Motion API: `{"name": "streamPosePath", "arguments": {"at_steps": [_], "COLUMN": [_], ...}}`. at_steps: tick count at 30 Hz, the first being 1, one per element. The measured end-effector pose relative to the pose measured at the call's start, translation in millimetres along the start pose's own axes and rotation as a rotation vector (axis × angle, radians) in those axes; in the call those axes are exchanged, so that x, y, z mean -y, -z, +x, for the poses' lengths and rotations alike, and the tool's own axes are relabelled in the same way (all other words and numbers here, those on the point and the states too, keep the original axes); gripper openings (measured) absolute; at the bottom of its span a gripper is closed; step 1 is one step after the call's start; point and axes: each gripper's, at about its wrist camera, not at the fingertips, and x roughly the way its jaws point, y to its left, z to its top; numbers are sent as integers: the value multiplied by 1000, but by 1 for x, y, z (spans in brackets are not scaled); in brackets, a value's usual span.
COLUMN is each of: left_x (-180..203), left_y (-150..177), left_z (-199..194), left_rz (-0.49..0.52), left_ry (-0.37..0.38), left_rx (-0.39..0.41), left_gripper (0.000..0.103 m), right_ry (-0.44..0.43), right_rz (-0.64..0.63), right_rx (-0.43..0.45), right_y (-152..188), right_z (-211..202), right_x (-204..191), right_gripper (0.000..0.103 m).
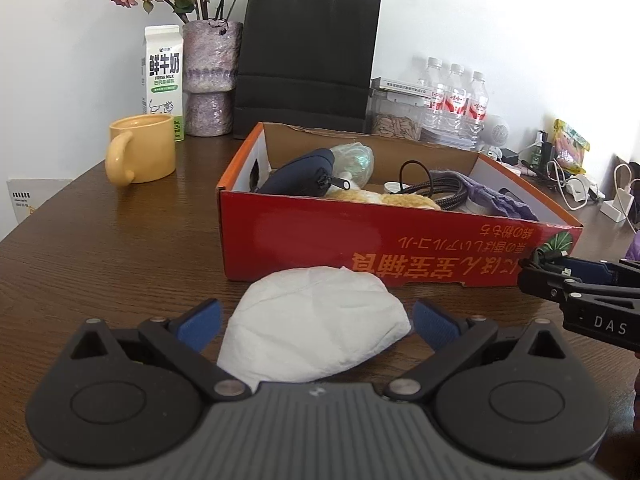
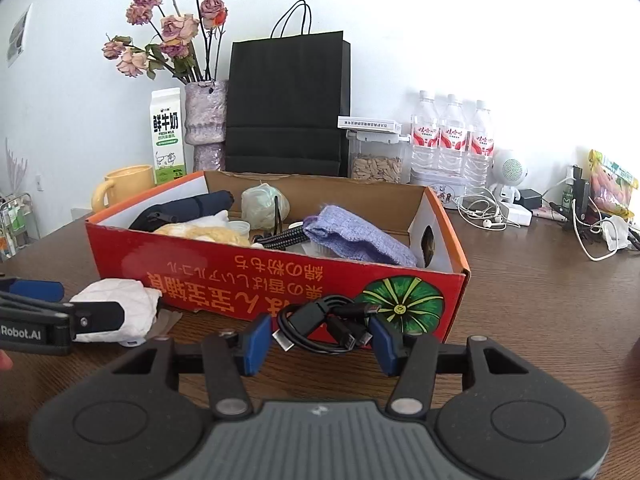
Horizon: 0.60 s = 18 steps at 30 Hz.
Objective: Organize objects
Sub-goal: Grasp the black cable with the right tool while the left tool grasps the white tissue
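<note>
Though unpressed, tissue (image 1: 316, 320) between left hand-held gripper (image 1: 316, 322)

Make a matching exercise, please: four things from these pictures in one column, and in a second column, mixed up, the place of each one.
Things:
1. black cable bundle
2. white tissue pack
3. yellow mug
4. purple cloth

Places:
A. inside the red box
B. on the table, next to the milk carton
C. between the fingers of the right gripper
D. on the table, between the open fingers of the left gripper, in front of the box

Pairs: 1-C, 2-D, 3-B, 4-A
</note>
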Motion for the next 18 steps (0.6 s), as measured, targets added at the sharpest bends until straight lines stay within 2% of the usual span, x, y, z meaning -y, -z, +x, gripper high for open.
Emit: {"name": "streamPosePath", "arguments": {"at_steps": [7, 18], "left_x": [0, 2], "left_y": [-1, -3], "left_z": [12, 24], "left_rz": [-21, -31], "left_ry": [-11, -36], "left_rx": [-60, -101], "left_gripper": [103, 103], "right_ry": [-10, -12], "right_rz": [-6, -6], "right_rx": [12, 13], "right_y": [1, 1], "right_z": [-2, -3], "right_x": [-2, -2], "right_gripper": [52, 52]}}
